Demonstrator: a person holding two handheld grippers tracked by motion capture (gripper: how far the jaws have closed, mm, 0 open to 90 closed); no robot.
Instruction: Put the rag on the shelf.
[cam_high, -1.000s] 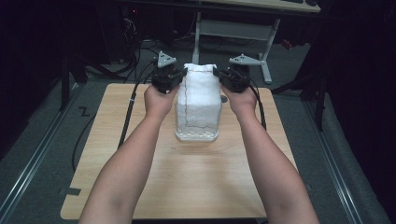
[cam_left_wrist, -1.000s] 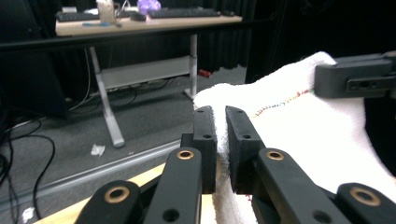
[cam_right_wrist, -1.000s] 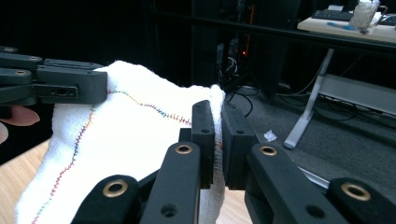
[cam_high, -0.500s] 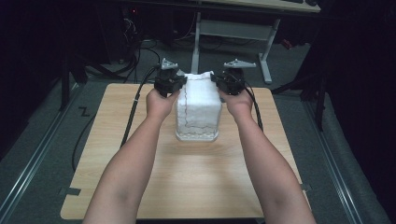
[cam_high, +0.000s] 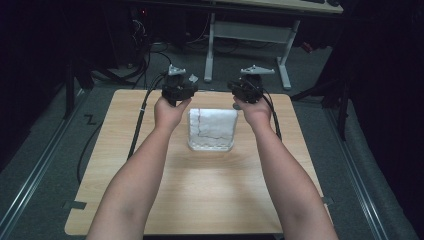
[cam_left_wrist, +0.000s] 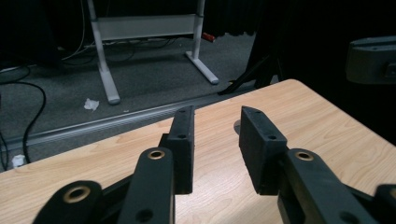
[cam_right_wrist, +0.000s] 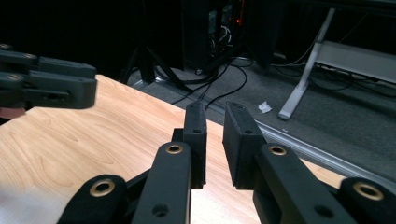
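Folded white cloth (cam_high: 212, 129) lying flat on the table (cam_high: 115, 165), a little toward 12 o'clock from the middle, with a thin red line across its top. Left gripper (cam_high: 178, 89) held just past the cloth's corner at 10 o'clock, right gripper (cam_high: 247, 89) just past the corner at 2 o'clock, both apart from the cloth. Left jaws just been opening, parted now by a clear gap, with bare wood between them in the left gripper view and nothing held. Right jaws also just been opening, but less, leaving a narrow gap that is also empty. Probably placed so, 1 at each far corner, to keep the cloth square and flat while laying it down. Resting by itself, with no pad on it, so seemingly let go on purpose, ready for a next fold or for leaving as it is.
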